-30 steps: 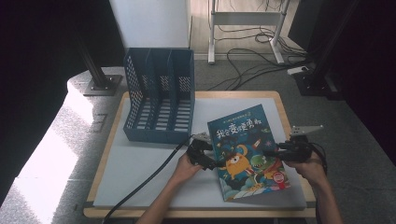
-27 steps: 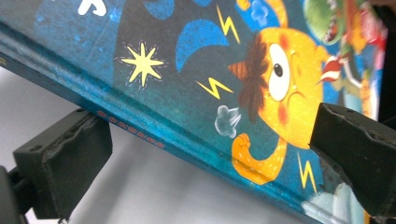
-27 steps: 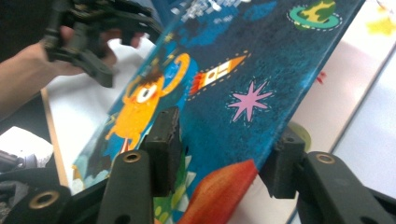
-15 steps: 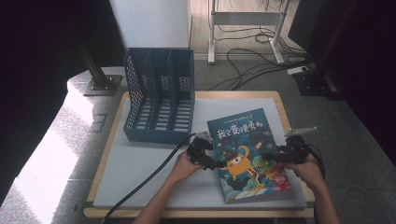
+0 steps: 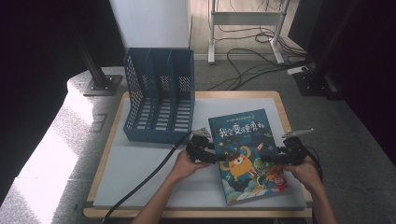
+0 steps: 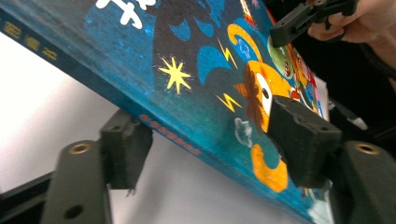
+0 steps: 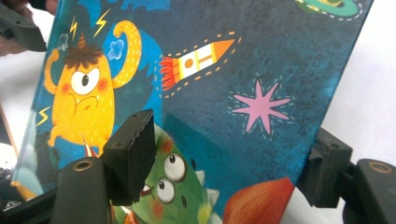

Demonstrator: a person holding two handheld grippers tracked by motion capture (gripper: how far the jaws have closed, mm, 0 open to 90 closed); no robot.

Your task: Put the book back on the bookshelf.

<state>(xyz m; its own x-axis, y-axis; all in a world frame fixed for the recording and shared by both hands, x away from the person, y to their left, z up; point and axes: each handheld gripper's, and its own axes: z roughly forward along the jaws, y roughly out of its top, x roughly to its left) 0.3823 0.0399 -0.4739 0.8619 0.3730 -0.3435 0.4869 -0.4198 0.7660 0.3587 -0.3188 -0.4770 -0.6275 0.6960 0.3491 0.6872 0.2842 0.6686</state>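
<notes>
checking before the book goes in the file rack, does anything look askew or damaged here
No damage shows. The picture book lies askew on the table, turned against its edges, and its spine edge looks lifted in the left gripper view. The blue file rack stands upright and square.

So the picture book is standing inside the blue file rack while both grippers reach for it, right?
Not quite. In the high view the picture book lies on the table, in front of and beside the blue file rack, with the left gripper and right gripper at its edges.
</notes>
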